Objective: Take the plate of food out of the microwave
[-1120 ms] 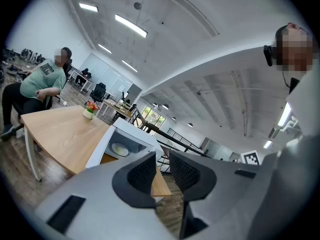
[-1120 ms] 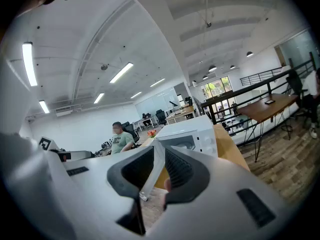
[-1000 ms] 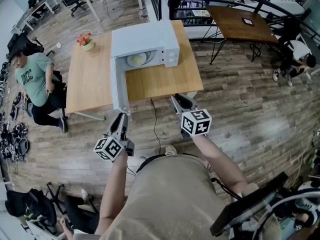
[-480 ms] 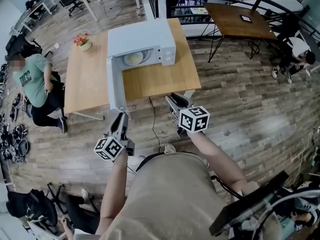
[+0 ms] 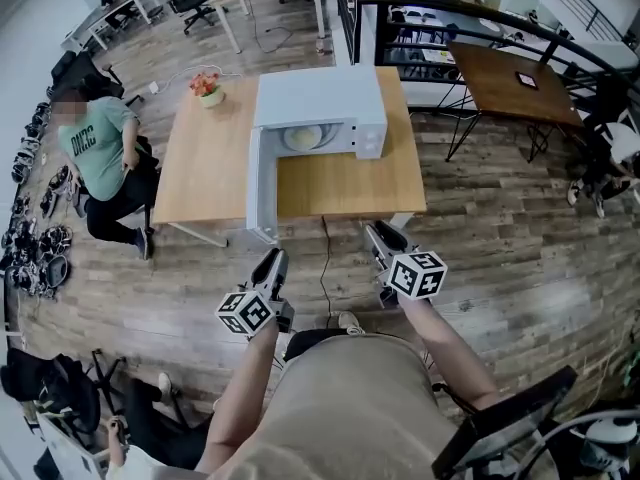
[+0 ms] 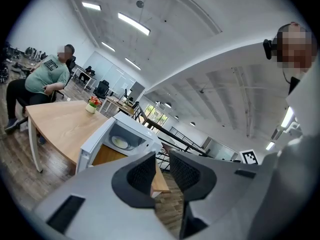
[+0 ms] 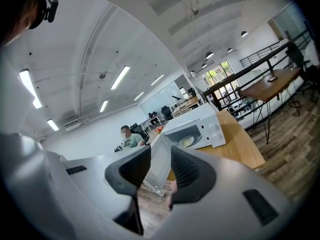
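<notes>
A white microwave (image 5: pixel 318 103) stands on the light wooden table (image 5: pixel 345 183), its door (image 5: pixel 262 183) swung open to the left. The plate of food (image 5: pixel 303 138) lies inside the cavity and also shows as the pale plate (image 6: pixel 120 143) and the plate (image 7: pixel 186 142). My left gripper (image 5: pixel 273 263) hovers over the floor, short of the table's front edge, below the door. My right gripper (image 5: pixel 378 236) floats just off the table's front edge. Each gripper's jaws stand a narrow gap apart with nothing between them: left gripper (image 6: pixel 161 168), right gripper (image 7: pixel 161 171).
A seated person in a green shirt (image 5: pixel 100 148) is left of the table. A flower pot (image 5: pixel 207 85) sits on its far left corner. A black cable (image 5: pixel 323 258) hangs off the front edge. A dark table (image 5: pixel 510 78) and a railing stand at the back right.
The head view has shifted, so the table and microwave sit further right in frame. Both grippers stay off the table's front edge, and the door stays open.
</notes>
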A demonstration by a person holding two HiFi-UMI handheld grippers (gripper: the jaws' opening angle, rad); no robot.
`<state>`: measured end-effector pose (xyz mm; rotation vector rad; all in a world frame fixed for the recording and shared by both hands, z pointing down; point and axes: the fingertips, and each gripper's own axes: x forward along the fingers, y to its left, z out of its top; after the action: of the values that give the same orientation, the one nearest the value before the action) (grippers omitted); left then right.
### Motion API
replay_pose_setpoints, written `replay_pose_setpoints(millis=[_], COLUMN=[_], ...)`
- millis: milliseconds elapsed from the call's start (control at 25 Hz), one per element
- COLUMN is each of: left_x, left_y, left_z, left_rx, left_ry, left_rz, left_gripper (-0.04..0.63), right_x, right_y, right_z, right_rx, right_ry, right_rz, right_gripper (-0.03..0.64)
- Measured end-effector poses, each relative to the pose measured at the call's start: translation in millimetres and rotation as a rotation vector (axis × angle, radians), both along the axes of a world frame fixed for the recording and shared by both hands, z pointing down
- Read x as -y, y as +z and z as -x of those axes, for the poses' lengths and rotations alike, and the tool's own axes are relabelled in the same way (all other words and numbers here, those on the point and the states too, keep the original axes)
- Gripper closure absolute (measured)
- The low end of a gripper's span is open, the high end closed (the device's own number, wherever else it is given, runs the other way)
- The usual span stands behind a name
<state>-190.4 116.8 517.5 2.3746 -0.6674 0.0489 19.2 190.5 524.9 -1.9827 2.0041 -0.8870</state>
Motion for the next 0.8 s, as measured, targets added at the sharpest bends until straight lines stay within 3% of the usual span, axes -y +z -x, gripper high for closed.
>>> replay_pose_setpoints(millis=[280,800], left_x=[-9,-22], left_y=[5,-5], left_z=[-1,0], left_rx=[-0.005,-0.007], left_ry=[-0.007,-0.029], left_rz=[0.029,0.003], left_gripper=[0.512,0.512], right_x=[-4,-15], right_y=[0,-7], right_z=[-7,-8], right_rx=[0.010,0.085], right_ry=[0.015,0.044], right_rz=[0.012,0.002], right_gripper=[0.506,0.506])
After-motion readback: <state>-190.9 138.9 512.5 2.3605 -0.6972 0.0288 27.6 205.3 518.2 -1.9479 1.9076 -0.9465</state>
